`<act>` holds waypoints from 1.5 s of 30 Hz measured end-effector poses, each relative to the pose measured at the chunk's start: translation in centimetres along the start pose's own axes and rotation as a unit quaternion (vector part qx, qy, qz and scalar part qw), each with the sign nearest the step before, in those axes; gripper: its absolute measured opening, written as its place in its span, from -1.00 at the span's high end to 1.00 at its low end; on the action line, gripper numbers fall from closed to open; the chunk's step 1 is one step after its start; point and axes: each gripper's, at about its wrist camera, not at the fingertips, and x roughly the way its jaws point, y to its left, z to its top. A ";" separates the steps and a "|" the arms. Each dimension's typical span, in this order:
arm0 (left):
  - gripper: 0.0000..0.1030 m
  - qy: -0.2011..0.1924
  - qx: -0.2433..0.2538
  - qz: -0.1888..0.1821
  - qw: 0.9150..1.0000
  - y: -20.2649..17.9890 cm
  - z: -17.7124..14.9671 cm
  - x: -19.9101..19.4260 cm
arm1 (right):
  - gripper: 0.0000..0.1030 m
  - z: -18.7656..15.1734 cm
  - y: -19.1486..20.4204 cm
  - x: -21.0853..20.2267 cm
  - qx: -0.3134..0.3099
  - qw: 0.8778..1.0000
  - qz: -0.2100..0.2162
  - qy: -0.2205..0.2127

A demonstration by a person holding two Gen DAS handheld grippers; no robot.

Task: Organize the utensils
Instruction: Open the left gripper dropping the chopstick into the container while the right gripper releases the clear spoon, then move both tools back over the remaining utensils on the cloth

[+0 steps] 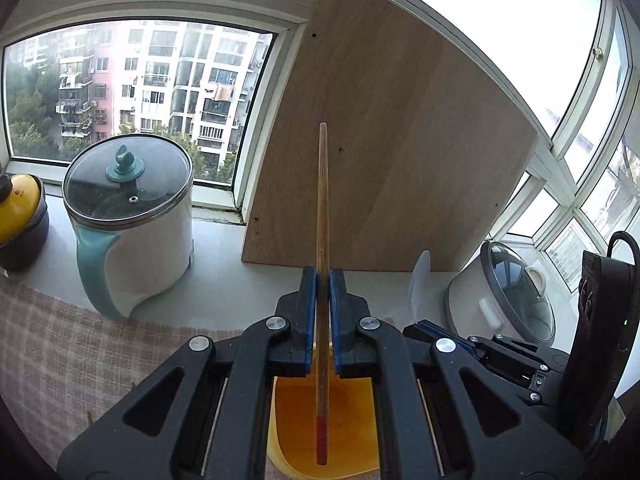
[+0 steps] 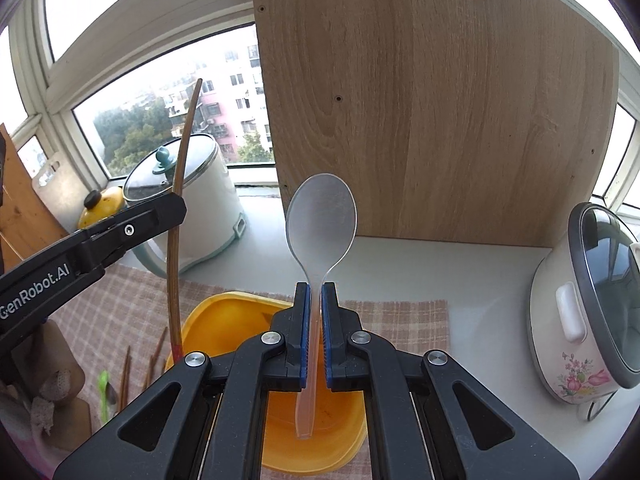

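Your left gripper (image 1: 323,280) is clenched on a wooden chopstick (image 1: 322,200), which stands upright between the blue pads (image 1: 308,312). Its red-banded lower end hangs over the yellow bin (image 1: 352,420); whether it touches the bin floor cannot be told. In the left wrist view the gripper body covers most of the bin, so only the inner floor and part of one wall show.

Your right gripper (image 2: 315,312) is clenched on the handle of a clear plastic spoon (image 2: 322,220), bowl upward. The handle's lower end hangs inside the yellow bin (image 2: 224,320), and the spoon's translucent edge is hard to trace against the wood panel (image 2: 440,100) behind it.

In the right wrist view the left gripper (image 2: 176,204) enters from the left edge, and the chopstick (image 2: 180,216) appears bowed by the lens.

More chopsticks (image 2: 154,360) and a green-handled utensil (image 2: 104,384) lie on the checked cloth (image 2: 392,320) left of the bin, partly cut off by the gripper body; their number cannot be told.

The bin stands on the cloth on the counter (image 2: 460,268). A white kettle (image 1: 128,220) with a glass lid stands at the back left, a yellow-lidded pot (image 1: 20,216) beside it is cut by the frame edge, and a flowered rice cooker (image 2: 580,312) stands at the right. Open counter lies between the bin, the panel and the cooker.
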 end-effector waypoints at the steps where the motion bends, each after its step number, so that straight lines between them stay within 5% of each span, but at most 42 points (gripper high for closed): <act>1: 0.92 0.003 0.001 0.000 1.000 0.1 -0.3 0.2 | 0.92 -0.1 -0.1 0.2 0.002 1.000 0.000 0.002; 21: 0.91 0.020 0.023 0.012 0.999 -0.1 -3.1 -1.3 | 0.92 -1.9 0.2 -0.2 0.000 1.000 -0.017 0.016; 27: 0.91 0.017 0.027 0.016 0.999 -0.1 -3.5 -2.2 | 0.64 -2.3 0.1 -1.4 0.005 1.000 -0.020 0.010; 45: 0.84 -0.003 0.041 0.024 0.999 -0.5 -4.9 -7.0 | 0.64 -3.9 1.5 -5.2 0.005 1.000 -0.022 -0.012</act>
